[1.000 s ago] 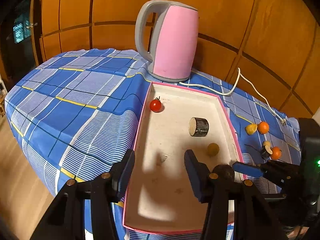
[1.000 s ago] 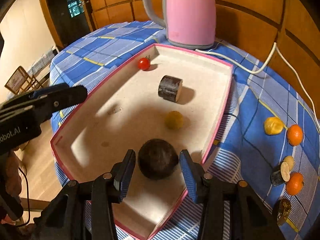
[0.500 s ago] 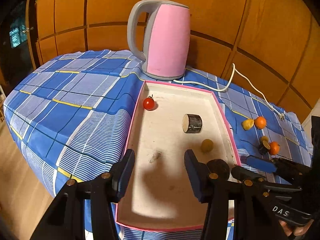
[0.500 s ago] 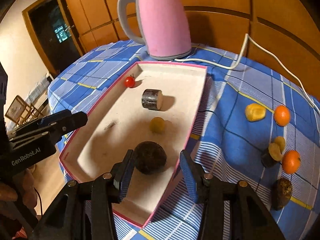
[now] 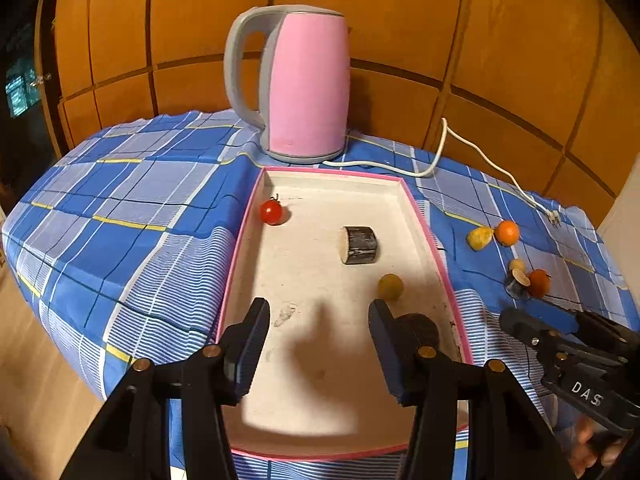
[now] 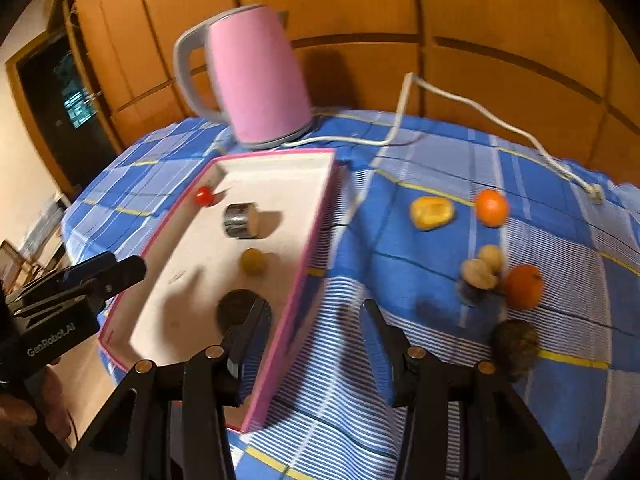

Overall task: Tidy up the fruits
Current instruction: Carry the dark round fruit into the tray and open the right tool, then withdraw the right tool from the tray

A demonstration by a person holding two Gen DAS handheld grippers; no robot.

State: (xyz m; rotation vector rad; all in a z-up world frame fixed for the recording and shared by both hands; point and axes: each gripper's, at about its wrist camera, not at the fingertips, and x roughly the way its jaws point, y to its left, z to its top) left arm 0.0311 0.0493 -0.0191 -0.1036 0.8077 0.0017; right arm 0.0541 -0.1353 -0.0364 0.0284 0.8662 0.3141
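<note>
Gaping wide and empty, both tongs: left over tray, right astride its rim.

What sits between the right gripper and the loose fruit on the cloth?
Nothing visible. The right gripper is open above bare tablecloth; the dark round fruit and orange lie just ahead to its right. The tray wall runs along its left.
</note>
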